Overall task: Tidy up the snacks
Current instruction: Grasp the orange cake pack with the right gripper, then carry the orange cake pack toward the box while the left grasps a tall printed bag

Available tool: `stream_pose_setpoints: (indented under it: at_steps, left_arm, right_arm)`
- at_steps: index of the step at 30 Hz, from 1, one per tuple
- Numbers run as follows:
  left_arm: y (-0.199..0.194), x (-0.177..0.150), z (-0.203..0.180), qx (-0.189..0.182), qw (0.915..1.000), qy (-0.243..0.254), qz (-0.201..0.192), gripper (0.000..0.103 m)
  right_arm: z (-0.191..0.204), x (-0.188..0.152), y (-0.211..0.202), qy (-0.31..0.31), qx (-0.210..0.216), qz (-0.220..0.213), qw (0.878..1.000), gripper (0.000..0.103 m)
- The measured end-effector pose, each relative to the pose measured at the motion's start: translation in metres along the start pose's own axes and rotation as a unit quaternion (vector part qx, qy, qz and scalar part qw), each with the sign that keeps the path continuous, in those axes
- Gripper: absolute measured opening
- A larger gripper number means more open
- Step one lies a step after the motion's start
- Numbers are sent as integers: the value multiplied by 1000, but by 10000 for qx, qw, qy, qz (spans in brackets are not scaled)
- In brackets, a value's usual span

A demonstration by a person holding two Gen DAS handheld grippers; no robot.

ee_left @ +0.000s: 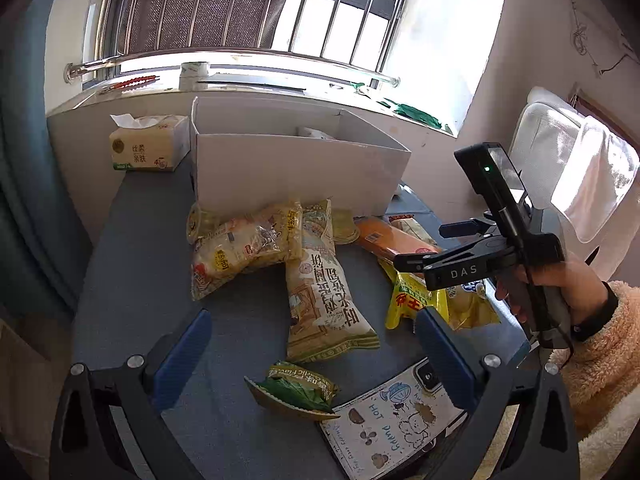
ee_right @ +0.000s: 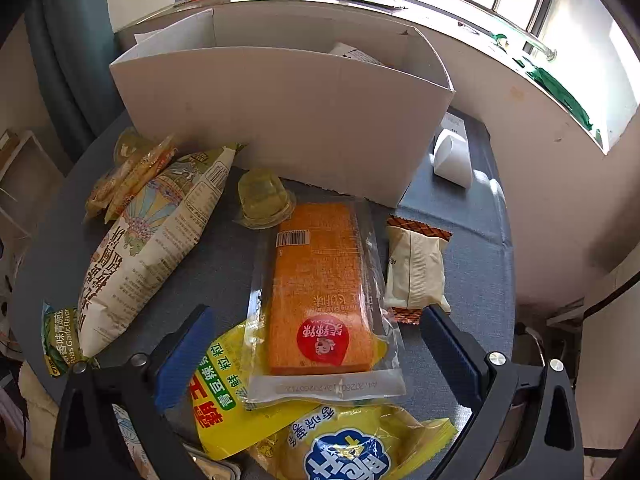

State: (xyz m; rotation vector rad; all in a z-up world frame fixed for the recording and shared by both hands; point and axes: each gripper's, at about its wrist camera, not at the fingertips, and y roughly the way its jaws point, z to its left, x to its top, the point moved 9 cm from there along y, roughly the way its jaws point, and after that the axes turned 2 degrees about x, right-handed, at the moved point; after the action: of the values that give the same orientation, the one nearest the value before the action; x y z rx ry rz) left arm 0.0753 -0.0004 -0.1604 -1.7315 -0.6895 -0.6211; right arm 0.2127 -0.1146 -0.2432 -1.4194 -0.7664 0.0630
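Snack packets lie on a grey-blue table (ee_left: 136,280) in front of an open white cardboard box (ee_left: 296,172). My left gripper (ee_left: 316,364) is open above a small green pea packet (ee_left: 296,392), near a long cream cracker bag (ee_left: 320,280) and clear yellow packs (ee_left: 240,248). My right gripper (ee_right: 320,356) is open over an orange cake in a clear wrapper (ee_right: 320,292) that lies on yellow bags (ee_right: 224,404). The right gripper also shows in the left wrist view (ee_left: 440,248), open. A cream wafer packet (ee_right: 416,272) and a jelly cup (ee_right: 264,200) lie close by.
A tissue pack (ee_left: 148,144) stands left of the box. A phone with a cartoon case (ee_left: 396,420) lies at the table's front edge. A white cup (ee_right: 452,156) lies right of the box. A window sill runs behind; a white chair (ee_left: 560,160) stands at the right.
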Motion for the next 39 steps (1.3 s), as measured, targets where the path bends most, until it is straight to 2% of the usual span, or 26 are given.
stream_pose_setpoints:
  at_steps: [2, 6, 8, 9, 10, 11, 16, 21, 27, 32, 33, 34, 35, 36, 39]
  left_arm:
    - [2, -5, 4, -38, 9999, -110, 70, 103]
    - [4, -9, 15, 34, 9996, -257, 124, 103]
    - [4, -8, 17, -48, 9994, -337, 116, 103]
    - [5, -8, 18, -75, 9992, -385, 121, 103]
    - [6, -8, 20, -71, 9990, -421, 127, 103]
    - [7, -8, 20, -81, 9989, -426, 157, 103]
    - [19, -3, 11, -91, 9992, -280, 280, 103]
    - [38, 3, -5, -198, 9987, -7, 466, 103]
    - [85, 9, -13, -116, 9942, 43, 1068, 103]
    - [132, 4, -10, -12, 9858, -371, 1639, 101]
    - [137, 3, -12, -27, 9847, -369, 1706, 93]
    - [143, 1, -14, -52, 9830, -291, 1810, 66]
    - [144, 2, -13, 156, 9843, -123, 1752, 56]
    - [145, 3, -15, 198, 9850, -16, 1711, 42]
    - [141, 2, -26, -346, 9841, -210, 1728, 38]
  right_arm:
    - [2, 4, 16, 7, 144, 207, 9997, 103]
    - [-4, 4, 39, 78, 131, 567, 9983, 101]
    - [-8, 2, 44, 123, 245, 649, 9975, 77]
    - [-7, -1, 44, 40, 289, 696, 9971, 76]
    - [-6, -1, 41, -54, 356, 650, 9972, 67]
    - [-6, -1, 36, -83, 352, 593, 9976, 64]
    - [-20, -10, 11, 112, 381, 356, 9986, 62]
    - [-35, -24, -34, 498, 640, -134, 9966, 58]
    - [-34, -38, -80, 945, 1061, -674, 9876, 58]
    - [-31, -49, -76, 1235, 1124, -738, 9832, 58]
    - [-33, -53, -75, 1302, 1158, -740, 9819, 58]
    - [-35, -55, -74, 1360, 1222, -736, 9804, 58]
    - [-35, -57, -75, 1388, 1275, -753, 9792, 58]
    - [-37, -60, -74, 1444, 1268, -775, 9783, 58]
    - [-40, -66, -74, 1529, 1227, -779, 9775, 58]
